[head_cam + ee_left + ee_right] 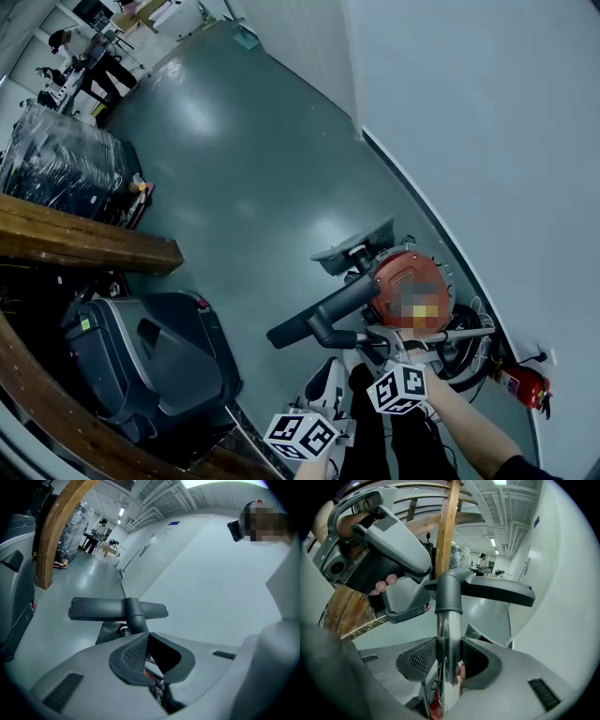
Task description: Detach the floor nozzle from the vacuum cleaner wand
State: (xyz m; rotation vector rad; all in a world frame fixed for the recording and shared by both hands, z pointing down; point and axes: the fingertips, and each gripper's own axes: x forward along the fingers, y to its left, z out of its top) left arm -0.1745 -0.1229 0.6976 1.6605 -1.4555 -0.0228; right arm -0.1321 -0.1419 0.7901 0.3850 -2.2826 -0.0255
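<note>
Down near the foot of the pale wall (469, 112), the red vacuum cleaner (405, 281) sits on the grey floor (244, 159), and both grippers come in from the lower edge of the head view; the right gripper (449, 654) is open, its jaws standing wide with the shiny wand (449, 634) running up between them, close to both pads; I cannot tell whether either pad touches the tube; the wand ends in a dark collar (449, 592), and the nozzle (487, 587) is still on it, its long grey bar lying crosswise just past the collar; the left gripper (147, 644) is closed, its jaws together with nothing seen between them, and it points at the same nozzle, which lies just ahead of its tips with the neck dropping behind the jaws; in the right gripper view the left gripper shows at the upper left, in a hand (347, 527), beside the wand and apart from it; in the head view the nozzle lies just beside the vacuum cleaner, on its far side; a fire extinguisher (520, 386) lies against the wall to the right; a grey machine (150, 356) stands to the left under a wooden beam (84, 244); farther off are a wrapped pallet (61, 169) and a person (89, 56).
</note>
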